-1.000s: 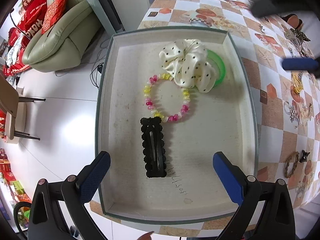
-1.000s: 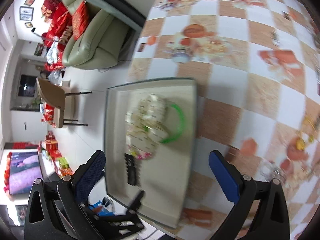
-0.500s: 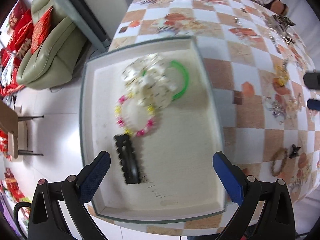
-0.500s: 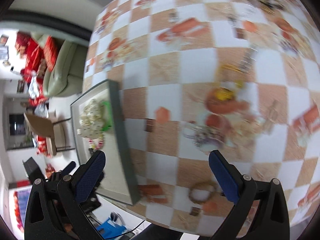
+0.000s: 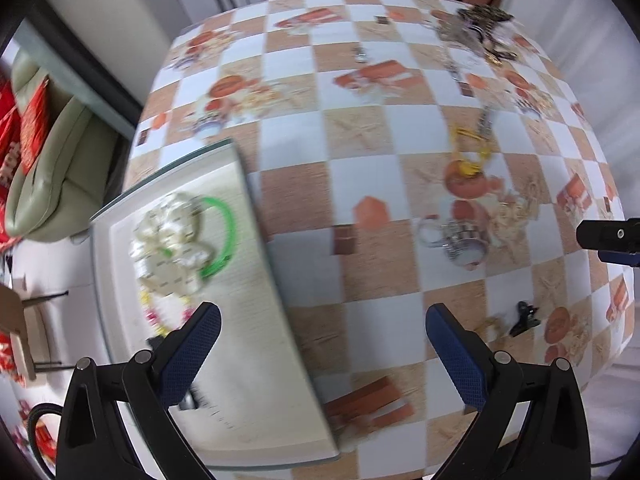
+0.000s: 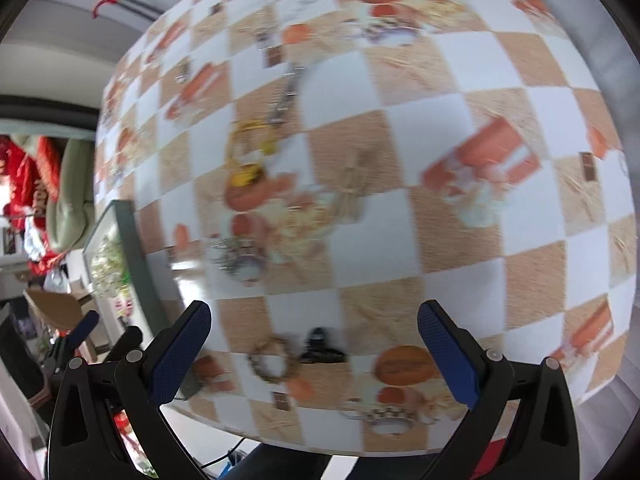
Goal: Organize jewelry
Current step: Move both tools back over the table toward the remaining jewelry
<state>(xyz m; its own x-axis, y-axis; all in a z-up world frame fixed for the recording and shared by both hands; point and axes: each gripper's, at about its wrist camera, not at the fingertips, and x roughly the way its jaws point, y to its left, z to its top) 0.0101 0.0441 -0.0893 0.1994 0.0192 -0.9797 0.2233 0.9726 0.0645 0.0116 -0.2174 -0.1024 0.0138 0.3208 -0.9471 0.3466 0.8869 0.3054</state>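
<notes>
Checkered orange-and-white oilcloth covers the round table (image 5: 392, 184). At left frame, a shallow rectangular tray (image 5: 256, 240) holds a cream scrunchie (image 5: 168, 248), green bangle (image 5: 226, 236) and beaded bracelet (image 5: 160, 312). A black claw clip (image 6: 322, 346) and braided ring (image 6: 272, 360) lie low between the wide-open, empty right gripper (image 6: 314, 354). The left gripper (image 5: 322, 356) also gapes empty.

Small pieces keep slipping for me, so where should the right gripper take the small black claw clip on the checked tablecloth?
Probably from above, pads closing across the body of the small black claw clip. It lies flat beside the braided ring, between the open right gripper fingers; blur hides finer shape.
</notes>
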